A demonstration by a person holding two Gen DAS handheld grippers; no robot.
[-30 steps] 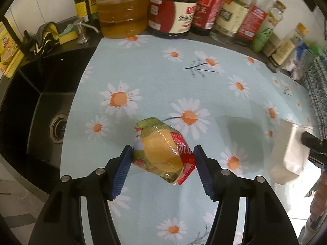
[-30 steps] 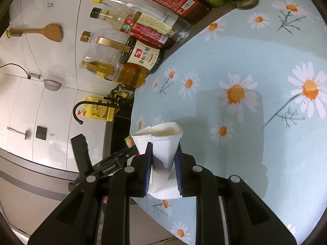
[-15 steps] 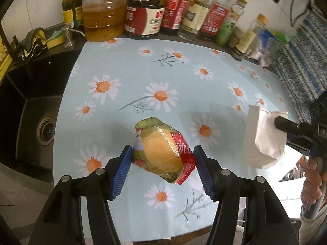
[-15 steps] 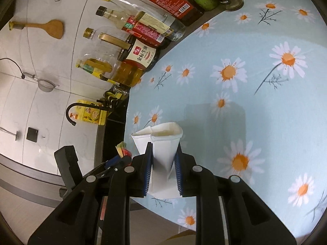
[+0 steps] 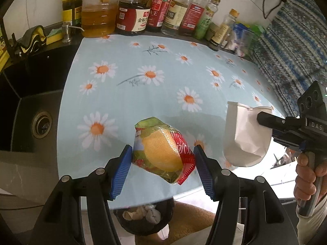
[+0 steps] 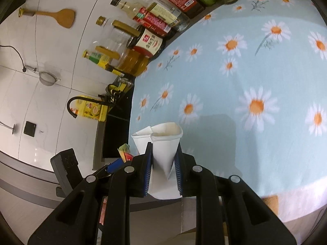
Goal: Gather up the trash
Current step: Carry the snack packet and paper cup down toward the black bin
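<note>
While both pieces of trash hang above the daisy cloth (image 5: 126,94) near its front edge, the left gripper (image 5: 162,159) clamps a crinkly snack wrapper (image 5: 161,153), light and slippery, and the right gripper (image 6: 163,169) pinches a crushed paper cup (image 6: 161,143), soft, held mid-body. "DAS" is readable on the right gripper; the bottle labels (image 5: 141,19) carry Chinese print.

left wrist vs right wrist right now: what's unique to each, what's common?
Only left wrist: the trash bin below the counter edge, holding crumpled scraps; the sink drain; a hand on the right gripper's handle.

Only right wrist: the wooden spatula and strainer on the wall, and the faucet.

Both: the left gripper shut on the snack wrapper, the right gripper shut on the crushed paper cup, the daisy tablecloth, the bottle row.
</note>
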